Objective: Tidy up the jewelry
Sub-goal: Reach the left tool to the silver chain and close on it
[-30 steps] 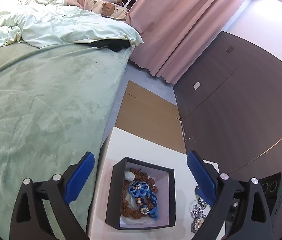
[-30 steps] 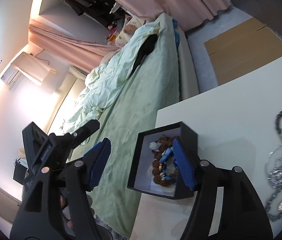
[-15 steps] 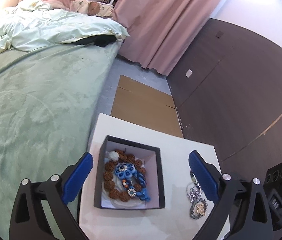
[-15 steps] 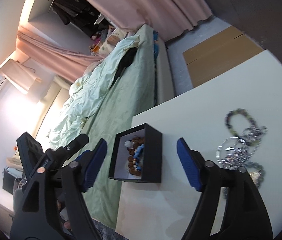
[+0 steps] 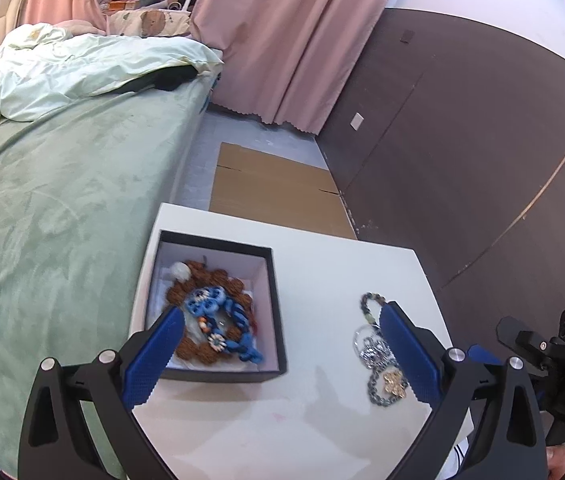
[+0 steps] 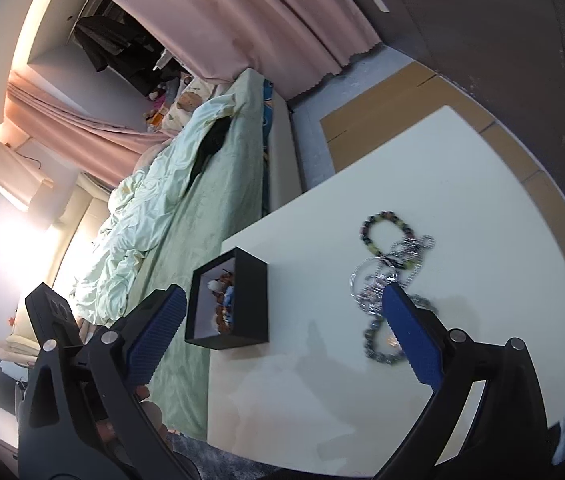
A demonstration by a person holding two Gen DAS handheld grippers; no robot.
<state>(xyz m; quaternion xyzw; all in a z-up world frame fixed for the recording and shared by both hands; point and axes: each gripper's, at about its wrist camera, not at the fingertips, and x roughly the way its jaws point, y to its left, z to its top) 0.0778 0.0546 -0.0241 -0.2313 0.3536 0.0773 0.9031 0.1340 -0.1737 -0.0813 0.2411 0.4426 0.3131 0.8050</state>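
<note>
Tools [image 5: 278,354] [image 6: 282,334] angled down over table [image 6: 482,208], jaws spread.

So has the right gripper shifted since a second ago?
Yes. The right gripper, jaws just opened wider and empty, has swung from over the black box toward the loose jewelry pile on the white table.

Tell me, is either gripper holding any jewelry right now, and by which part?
Nothing is held. The left gripper and the right gripper, which has just been opening, are open and empty.
</note>
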